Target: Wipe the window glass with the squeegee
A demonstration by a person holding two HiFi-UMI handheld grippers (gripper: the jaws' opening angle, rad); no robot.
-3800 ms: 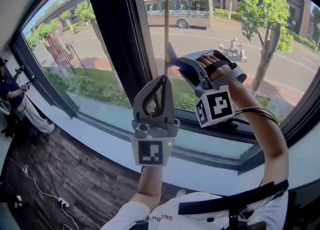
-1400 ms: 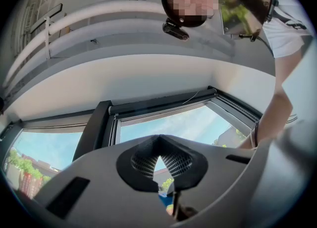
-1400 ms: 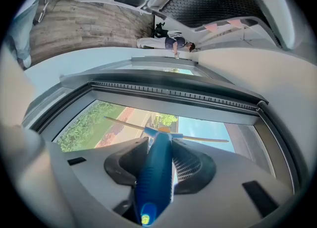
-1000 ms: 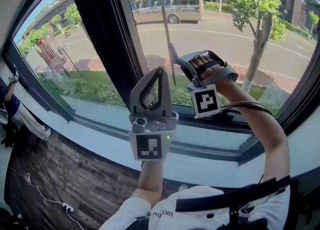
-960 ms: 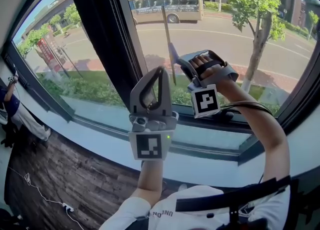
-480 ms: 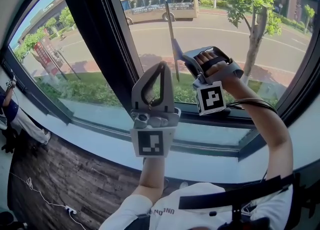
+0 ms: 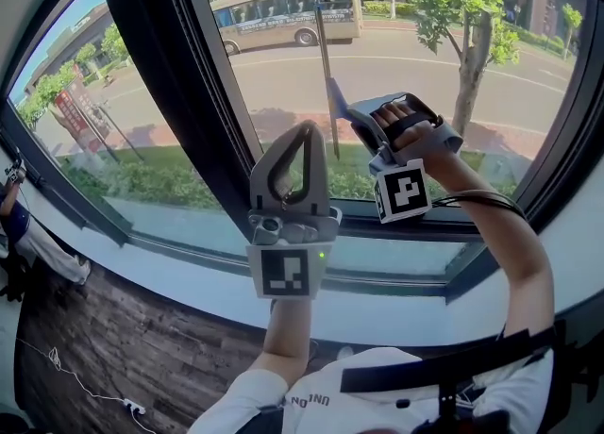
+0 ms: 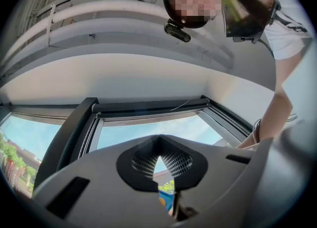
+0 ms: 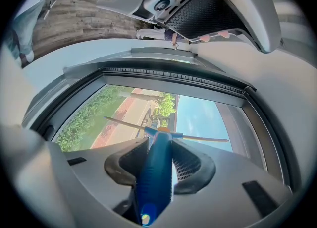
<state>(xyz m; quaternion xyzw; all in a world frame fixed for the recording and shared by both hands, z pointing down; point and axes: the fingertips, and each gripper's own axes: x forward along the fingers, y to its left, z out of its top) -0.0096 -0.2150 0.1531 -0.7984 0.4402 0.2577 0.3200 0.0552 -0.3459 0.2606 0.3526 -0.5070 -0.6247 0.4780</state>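
My right gripper is shut on the blue handle of the squeegee. Its thin blade stands nearly upright against the window glass. In the right gripper view the blue handle runs between the pads, and the blade lies crosswise on the glass. My left gripper is held up just left of the right one, pointing upward, shut with nothing in it. The left gripper view shows its pads meeting, the upper window beyond them.
A broad dark mullion stands left of the squeegee, and a dark frame bounds the pane on the right. The pale sill runs below. Wooden floor with a cable lies lower left, where a person stands.
The right gripper has slid the squeegee rightward along the glass, away from the dark mullion. The left gripper has kept its raised pose.
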